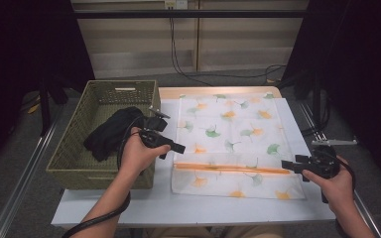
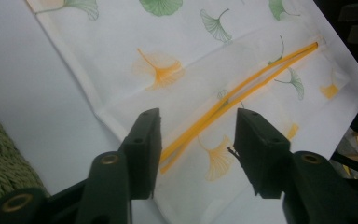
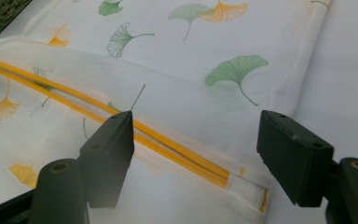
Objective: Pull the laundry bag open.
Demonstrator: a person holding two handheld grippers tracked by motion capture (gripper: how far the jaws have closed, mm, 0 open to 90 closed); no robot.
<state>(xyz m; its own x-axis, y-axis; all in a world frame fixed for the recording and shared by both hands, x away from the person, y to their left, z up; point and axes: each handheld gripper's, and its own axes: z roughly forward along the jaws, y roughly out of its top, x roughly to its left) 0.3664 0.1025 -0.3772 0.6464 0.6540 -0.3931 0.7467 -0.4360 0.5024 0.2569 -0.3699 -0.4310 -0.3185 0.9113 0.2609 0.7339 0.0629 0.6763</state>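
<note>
A leaf-printed mesh bag (image 1: 235, 144) lies flat on the white surface (image 1: 178, 206), beside a woven basket (image 1: 74, 153). Left tongs (image 1: 171, 147) hover at its left edge, right tongs (image 1: 288, 164) at its right edge — both spread wide, gripping nothing, bare surface around them

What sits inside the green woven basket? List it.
Inside the green woven basket lies a bundle of black cloth, heaped toward the right wall. The left hand and left gripper cover its near right corner; anything beneath the cloth is hidden.
</note>
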